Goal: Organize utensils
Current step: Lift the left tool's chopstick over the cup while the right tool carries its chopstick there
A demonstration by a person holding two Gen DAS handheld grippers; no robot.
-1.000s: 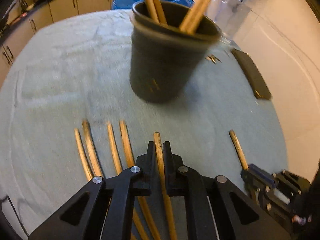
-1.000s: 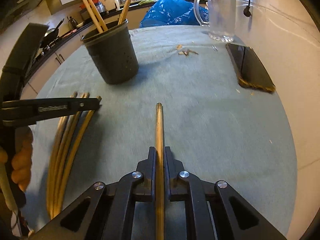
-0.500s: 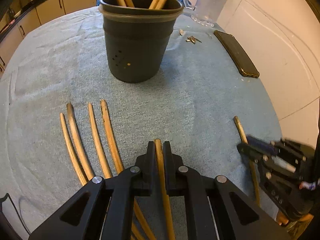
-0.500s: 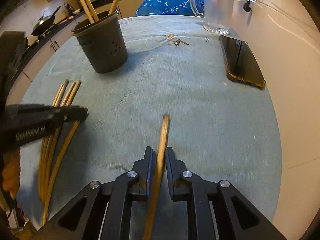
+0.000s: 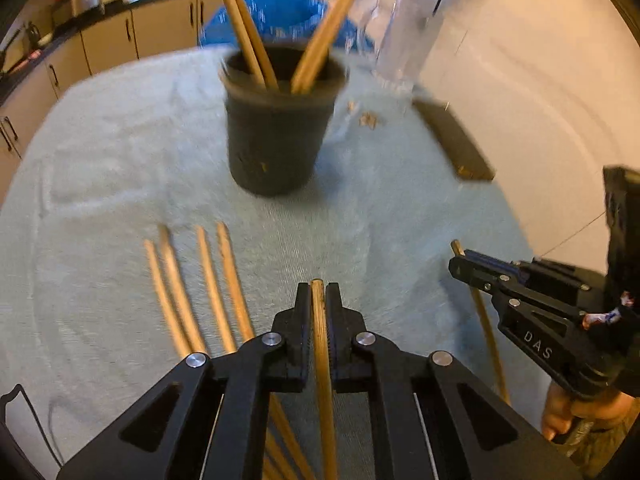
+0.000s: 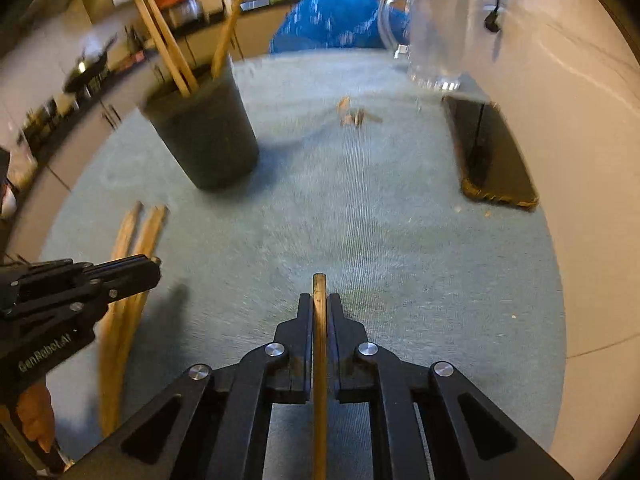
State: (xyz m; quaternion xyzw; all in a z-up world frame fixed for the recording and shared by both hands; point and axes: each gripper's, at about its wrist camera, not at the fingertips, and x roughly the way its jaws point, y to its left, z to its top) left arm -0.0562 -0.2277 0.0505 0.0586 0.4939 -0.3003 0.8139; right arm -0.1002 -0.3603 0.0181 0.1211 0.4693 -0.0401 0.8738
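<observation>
Roughly mid-task: three or four sticks already stand in the cup [image 5: 280, 136] at 12 o'clock, the left gripper [image 5: 319, 292] pinches one stick [image 5: 320, 344] and the right gripper [image 6: 319, 300] pinches another [image 6: 319, 340], while four loose sticks [image 5: 208, 280] lie on the surface [image 5: 380, 216] at 9 o'clock. Motion blur smears the cup; stick tails are cut off at 6 o'clock, so the exact count is unclear.
</observation>
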